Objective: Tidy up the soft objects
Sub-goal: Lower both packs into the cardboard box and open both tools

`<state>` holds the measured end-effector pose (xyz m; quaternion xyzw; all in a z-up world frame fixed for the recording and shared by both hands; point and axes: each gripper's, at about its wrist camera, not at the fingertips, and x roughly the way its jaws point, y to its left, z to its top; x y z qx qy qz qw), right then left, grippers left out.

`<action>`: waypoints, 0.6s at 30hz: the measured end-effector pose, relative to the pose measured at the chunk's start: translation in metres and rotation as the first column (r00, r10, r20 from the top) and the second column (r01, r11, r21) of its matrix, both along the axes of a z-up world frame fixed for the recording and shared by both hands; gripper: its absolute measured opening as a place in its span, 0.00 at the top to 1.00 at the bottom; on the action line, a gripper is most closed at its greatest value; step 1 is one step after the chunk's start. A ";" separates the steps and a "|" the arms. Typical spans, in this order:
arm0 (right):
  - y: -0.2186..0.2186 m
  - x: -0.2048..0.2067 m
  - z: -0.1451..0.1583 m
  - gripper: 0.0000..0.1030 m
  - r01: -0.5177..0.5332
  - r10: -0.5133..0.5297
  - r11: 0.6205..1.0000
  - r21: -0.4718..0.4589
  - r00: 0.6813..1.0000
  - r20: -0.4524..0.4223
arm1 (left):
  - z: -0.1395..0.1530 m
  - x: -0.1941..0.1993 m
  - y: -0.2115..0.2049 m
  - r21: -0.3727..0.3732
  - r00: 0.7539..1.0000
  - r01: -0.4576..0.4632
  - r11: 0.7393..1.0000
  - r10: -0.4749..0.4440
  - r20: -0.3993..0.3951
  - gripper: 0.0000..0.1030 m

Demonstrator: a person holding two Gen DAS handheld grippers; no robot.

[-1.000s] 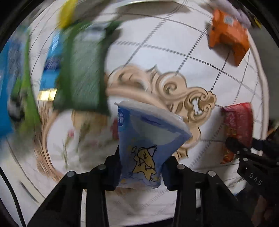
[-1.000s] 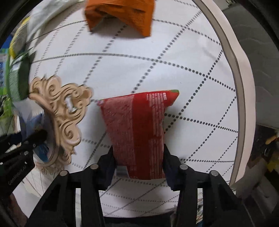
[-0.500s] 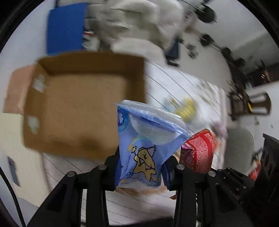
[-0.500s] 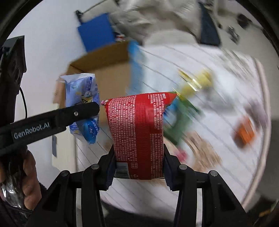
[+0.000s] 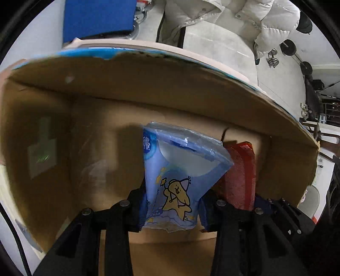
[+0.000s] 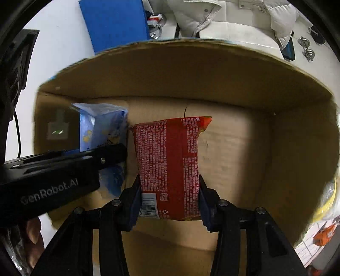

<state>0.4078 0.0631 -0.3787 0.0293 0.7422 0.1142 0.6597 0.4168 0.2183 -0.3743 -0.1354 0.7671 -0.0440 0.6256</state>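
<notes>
My left gripper (image 5: 173,209) is shut on a blue tissue pack (image 5: 178,178) with a yellow cartoon figure, held inside an open cardboard box (image 5: 148,85). My right gripper (image 6: 170,201) is shut on a red snack packet (image 6: 167,161), held inside the same box (image 6: 297,148), just right of the blue pack (image 6: 99,127). The red packet also shows in the left wrist view (image 5: 240,180), right of the blue pack. The left gripper's body (image 6: 53,176) crosses the lower left of the right wrist view.
A blue panel (image 6: 114,23) and a white padded jacket (image 5: 223,19) lie beyond the box. At the right edge of the right wrist view, a yellow pack (image 6: 327,201) and an orange pack (image 6: 325,233) lie on the white patterned cloth.
Both grippers have swung from the cloth-covered table to the cardboard box and now hold their packs inside it, side by side. Both stay shut on their packs.
</notes>
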 end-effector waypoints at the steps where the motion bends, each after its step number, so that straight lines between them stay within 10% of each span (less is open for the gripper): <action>1: 0.002 0.003 -0.003 0.52 0.000 0.000 1.000 -0.007 1.000 -0.001 | -0.006 0.001 0.001 -0.007 1.000 0.001 1.000 -0.001 -0.009 0.63; 5: 0.005 0.010 -0.011 0.51 0.008 -0.007 0.999 -0.047 1.000 0.008 | -0.015 0.003 -0.001 -0.018 0.999 0.016 1.000 -0.016 -0.036 0.56; 10: 0.001 0.010 -0.006 0.08 -0.003 0.007 0.994 -0.105 0.999 0.040 | -0.004 -0.002 0.000 0.008 1.000 0.018 1.000 -0.018 -0.018 0.10; 18: -0.017 -0.014 0.026 0.00 0.015 -0.007 0.995 -0.097 0.997 0.078 | 0.050 -0.033 -0.012 0.085 0.997 0.035 0.996 -0.040 0.064 0.02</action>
